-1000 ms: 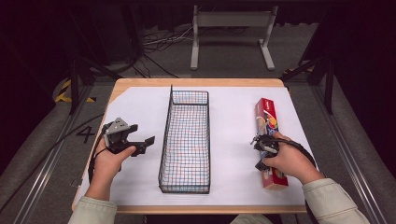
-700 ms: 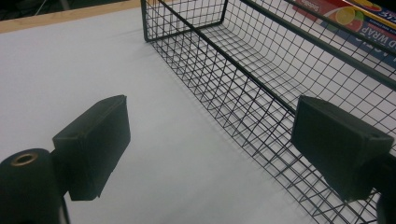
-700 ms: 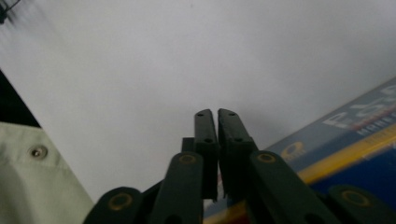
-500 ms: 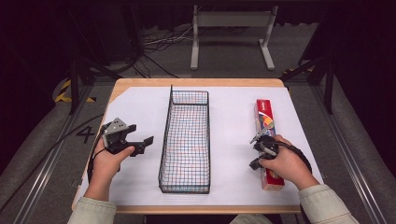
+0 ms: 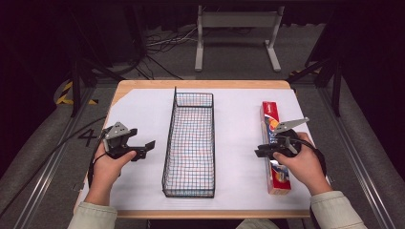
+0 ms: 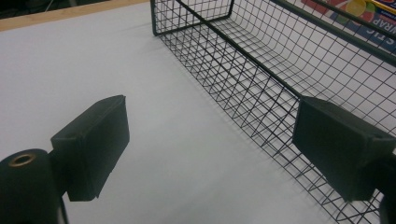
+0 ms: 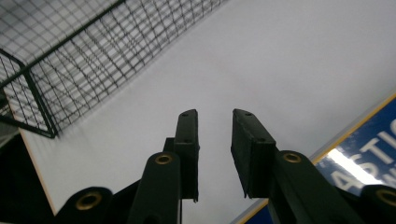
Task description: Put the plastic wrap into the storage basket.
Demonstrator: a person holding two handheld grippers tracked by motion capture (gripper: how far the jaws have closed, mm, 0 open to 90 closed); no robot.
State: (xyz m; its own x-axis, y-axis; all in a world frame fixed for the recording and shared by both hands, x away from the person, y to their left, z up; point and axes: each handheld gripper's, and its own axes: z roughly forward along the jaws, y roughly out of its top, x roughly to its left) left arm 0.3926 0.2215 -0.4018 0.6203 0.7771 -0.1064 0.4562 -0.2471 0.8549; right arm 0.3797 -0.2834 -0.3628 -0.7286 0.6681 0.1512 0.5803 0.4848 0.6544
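On the white-covered table (image 5: 143,186), a black wire basket (image 5: 190,143) stands at centre; right of it, near the edge, lies a long red box (image 5: 273,143), seemingly plastic wrap. Over that box, the right gripper (image 5: 259,153) has just been opening, jaws slightly parted, nothing between. The left gripper (image 5: 149,147) gapes wide, empty, beside the basket.

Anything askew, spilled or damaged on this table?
Nothing stands out. The wire basket sits upright and square at the centre, and the wrap box lies flat, parallel to it, under the right claw. No spills or damage.
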